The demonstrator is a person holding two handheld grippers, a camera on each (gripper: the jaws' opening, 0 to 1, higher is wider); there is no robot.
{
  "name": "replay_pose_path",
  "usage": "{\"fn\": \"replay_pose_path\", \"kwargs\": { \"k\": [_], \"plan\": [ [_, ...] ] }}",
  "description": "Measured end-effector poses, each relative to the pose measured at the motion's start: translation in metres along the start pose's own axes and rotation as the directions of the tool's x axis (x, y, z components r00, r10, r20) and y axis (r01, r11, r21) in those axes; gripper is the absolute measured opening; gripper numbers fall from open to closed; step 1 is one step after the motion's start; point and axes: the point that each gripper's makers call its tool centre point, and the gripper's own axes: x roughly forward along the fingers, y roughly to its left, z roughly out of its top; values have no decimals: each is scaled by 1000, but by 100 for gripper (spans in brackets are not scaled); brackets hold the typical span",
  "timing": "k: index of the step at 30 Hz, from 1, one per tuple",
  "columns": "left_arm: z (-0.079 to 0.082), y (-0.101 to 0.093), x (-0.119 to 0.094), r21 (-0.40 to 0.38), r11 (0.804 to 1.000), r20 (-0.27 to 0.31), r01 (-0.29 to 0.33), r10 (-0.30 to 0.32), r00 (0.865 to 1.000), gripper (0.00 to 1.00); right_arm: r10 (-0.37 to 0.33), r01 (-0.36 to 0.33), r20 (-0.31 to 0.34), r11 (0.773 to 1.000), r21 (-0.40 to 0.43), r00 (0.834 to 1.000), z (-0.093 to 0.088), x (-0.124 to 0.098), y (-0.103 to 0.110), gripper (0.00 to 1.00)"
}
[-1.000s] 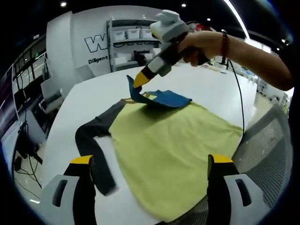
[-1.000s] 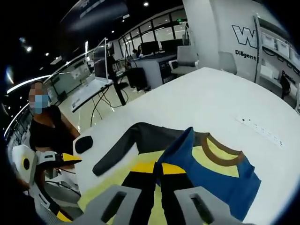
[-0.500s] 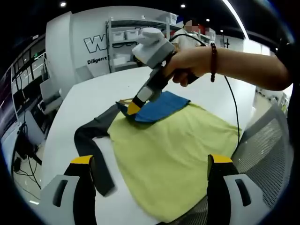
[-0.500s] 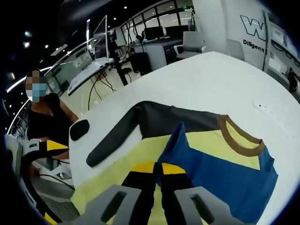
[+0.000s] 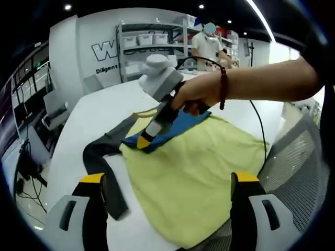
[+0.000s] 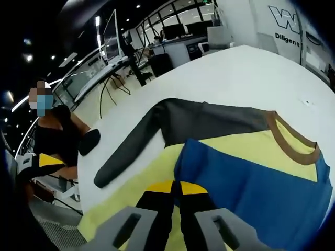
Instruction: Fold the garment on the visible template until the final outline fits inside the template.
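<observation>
Our right gripper [image 5: 143, 141] is reaching in from the far side in the left gripper view, a hand [image 5: 194, 93] wrapped around its body, and its yellow tips are pressing down on the edge of the blue sleeve [image 5: 175, 127]. In the right gripper view its two black jaws are lying pressed together, with the blue sleeve [image 6: 256, 185] spreading just ahead of them and to their right; whether cloth is caught between them we cannot tell. We are holding our left gripper [image 5: 166, 180] low at the near edge of the garment [image 5: 199, 172], its jaws spread wide apart with nothing between them, hovering over the yellow body of the shirt. Beyond the right gripper's tips the grey sleeve [image 6: 167, 130] is stretching away to the left across the white table [image 6: 230, 73], and the brown collar [image 6: 290, 144] is curving off to the right of the jaws. The blue sleeve is lying folded across the yellow chest, touching it. Left of the left gripper's jaws the grey sleeve [image 5: 102, 162] is bending down toward us
</observation>
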Motion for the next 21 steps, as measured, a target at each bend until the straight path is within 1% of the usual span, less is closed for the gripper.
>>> {"fn": "replay_pose_path", "kwargs": {
  "k": [11, 15, 21],
  "plan": [
    [0, 1, 0, 3, 1000, 0, -5, 5, 1000, 93, -5, 5, -1, 1000, -14, 1000, -2, 6, 9, 0],
    [0, 2, -1, 6, 1000, 2, -11, 11, 1000, 93, -31, 31, -2, 998, -57, 1000, -3, 9, 10, 0],
    [0, 2, -1, 8, 1000, 2, -14, 14, 1000, 93, -36, 36, -1, 998, -43, 999, -2, 11, 9, 0]
  ]
}}
